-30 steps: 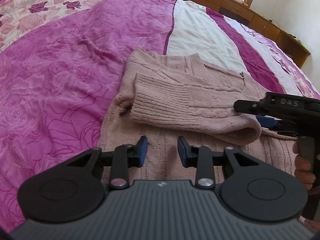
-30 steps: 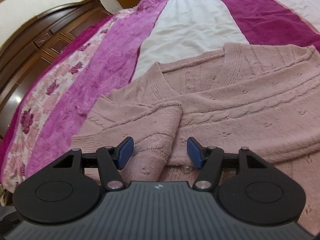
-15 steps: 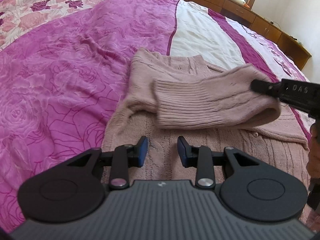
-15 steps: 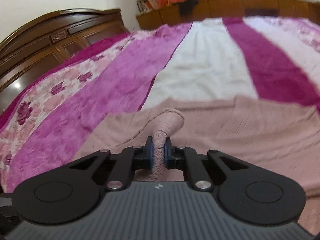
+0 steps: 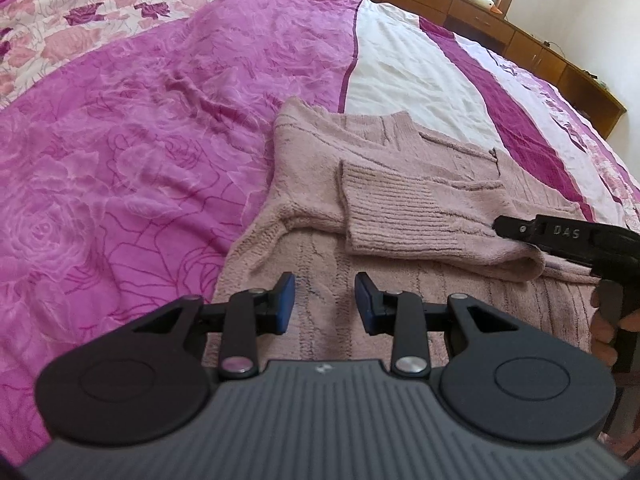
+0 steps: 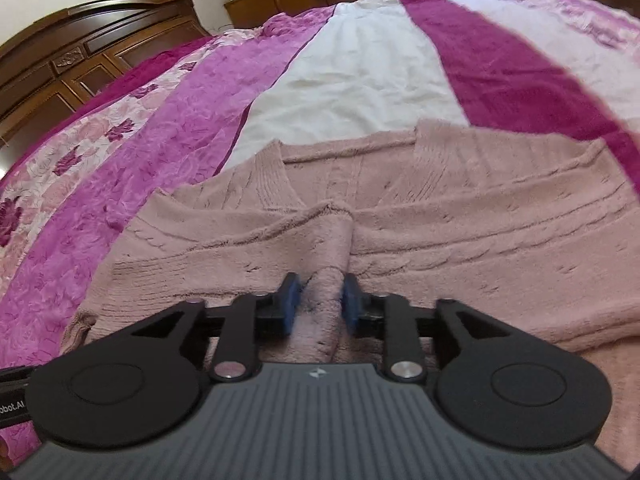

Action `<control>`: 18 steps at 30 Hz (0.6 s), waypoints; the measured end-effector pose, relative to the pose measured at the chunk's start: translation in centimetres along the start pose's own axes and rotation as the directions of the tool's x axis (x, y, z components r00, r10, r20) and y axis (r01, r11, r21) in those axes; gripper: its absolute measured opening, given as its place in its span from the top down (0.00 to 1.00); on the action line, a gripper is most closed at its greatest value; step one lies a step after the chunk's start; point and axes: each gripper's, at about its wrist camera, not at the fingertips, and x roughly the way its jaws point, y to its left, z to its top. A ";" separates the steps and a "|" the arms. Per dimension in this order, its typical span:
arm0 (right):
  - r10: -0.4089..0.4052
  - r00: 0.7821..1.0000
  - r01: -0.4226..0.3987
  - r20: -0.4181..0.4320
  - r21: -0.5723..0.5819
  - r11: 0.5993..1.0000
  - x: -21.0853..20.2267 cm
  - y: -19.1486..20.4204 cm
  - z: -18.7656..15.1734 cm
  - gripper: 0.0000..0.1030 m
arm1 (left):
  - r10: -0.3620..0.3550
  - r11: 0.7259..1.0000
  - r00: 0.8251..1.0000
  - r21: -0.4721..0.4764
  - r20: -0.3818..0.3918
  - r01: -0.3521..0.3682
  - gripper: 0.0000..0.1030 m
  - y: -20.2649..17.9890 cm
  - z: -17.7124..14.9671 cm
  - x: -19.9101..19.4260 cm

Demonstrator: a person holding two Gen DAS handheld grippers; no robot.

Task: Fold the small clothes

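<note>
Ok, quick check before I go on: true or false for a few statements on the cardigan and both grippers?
1. The left gripper has its jaws open with nothing between them. True.
2. The cardigan lies on a wooden table. False: it lies on a pink and white bedspread.
3. One sleeve is folded across the cardigan's front. True.
4. The right gripper hangs over the white stripe, well clear of the knit. False: it is at the sleeve's folded end, with a ridge of knit between its jaws.
5. The left gripper hovers over the cardigan's lower part. True.
</note>
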 end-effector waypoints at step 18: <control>0.240 0.970 -0.241 -0.044 -0.320 0.916 -2.8 10.6 -3.1 0.46 | 0.077 0.997 0.997 -0.005 0.025 -0.077 0.66 2.7 0.4 -3.7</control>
